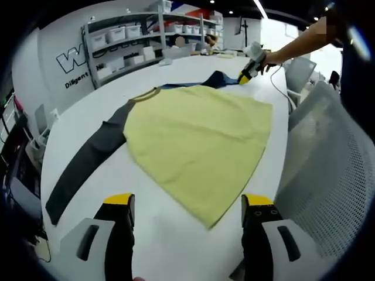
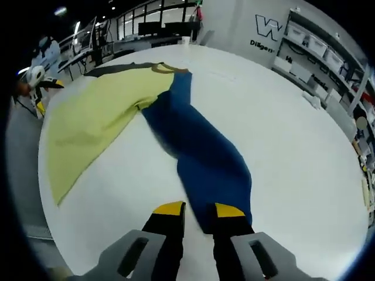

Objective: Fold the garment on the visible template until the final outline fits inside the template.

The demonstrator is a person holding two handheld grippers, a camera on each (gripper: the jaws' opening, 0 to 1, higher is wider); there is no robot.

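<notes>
**Shirt spread on the bench, right hand-held gripper at the blue sleeve cuff**

The shirt [image 1: 199, 140], yellow-bodied with one grey sleeve [image 1: 88, 158] and one blue sleeve [image 2: 202, 152], lies flat on the white bench [image 1: 176, 234]. In the right gripper view the blue sleeve runs lengthwise from the collar straight toward the right hand-held gripper [image 2: 192, 212], its cuff end reaching the yellow-tipped jaws; these stand only a little apart, and whether they pinch the cloth cannot be told. The sleeve's long axis thus lines up with this gripper, which is much the nearer of the two to it.

In the left gripper view the left hand-held gripper [image 1: 188, 205] holds its jaws spread wide and empty, just short of the shirt's hem corner; the grey sleeve stretches off to the left, its end near the bench edge. No template outline can be made out on the bench.

Writing: large wall letters beginning "W", with smaller text beneath starting "Diligen", partly cut off. Labels on the shelf [image 1: 126, 41] bins are too small to read.
</notes>
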